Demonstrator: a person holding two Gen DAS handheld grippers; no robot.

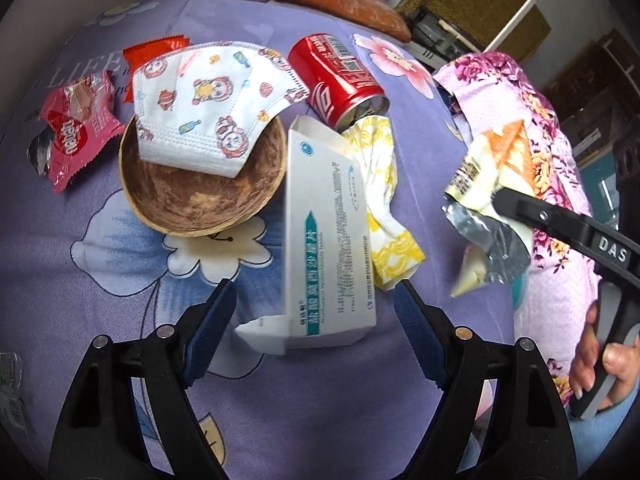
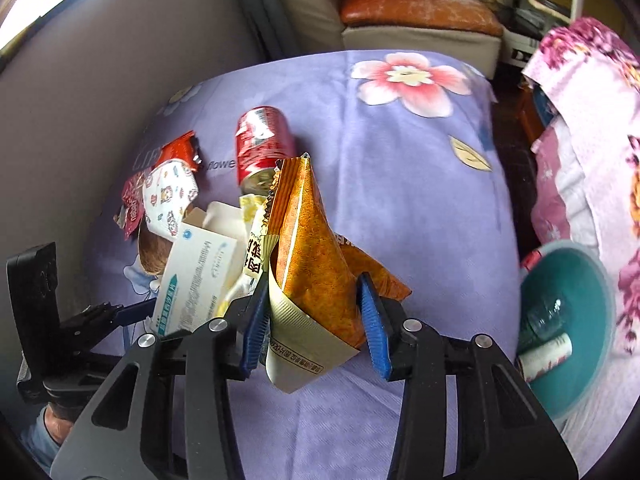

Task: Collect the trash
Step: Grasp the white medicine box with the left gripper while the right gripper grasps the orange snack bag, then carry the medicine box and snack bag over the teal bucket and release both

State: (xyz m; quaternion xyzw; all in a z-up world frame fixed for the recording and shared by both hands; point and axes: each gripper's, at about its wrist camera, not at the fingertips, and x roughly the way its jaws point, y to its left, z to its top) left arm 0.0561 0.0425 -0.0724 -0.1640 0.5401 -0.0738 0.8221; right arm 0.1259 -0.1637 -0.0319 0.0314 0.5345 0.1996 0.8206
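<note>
A lilac floral bedsheet (image 2: pixel 400 200) covers the surface where trash lies scattered. At right, a teal plastic basin (image 2: pixel 592 344) holds a bottle. The right gripper (image 2: pixel 312 320) pinches a crumpled orange snack bag (image 2: pixel 316 256), lifted above the sheet. The left gripper (image 1: pixel 316 320), jaws spread, frames the near end of a white-and-teal medicine box (image 1: pixel 328 240). Beyond lie a brown coconut-shell bowl (image 1: pixel 200 196) under a cartoon-print face mask (image 1: pixel 208 100), and a dented red soda can (image 1: pixel 340 76).

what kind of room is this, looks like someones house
Most likely a home living room or bedroom. The trash lies on a purple floral sheet spread like bedding, a cushioned seat stands behind it, and a pink floral cloth is draped at the right beside a teal bin.
</note>
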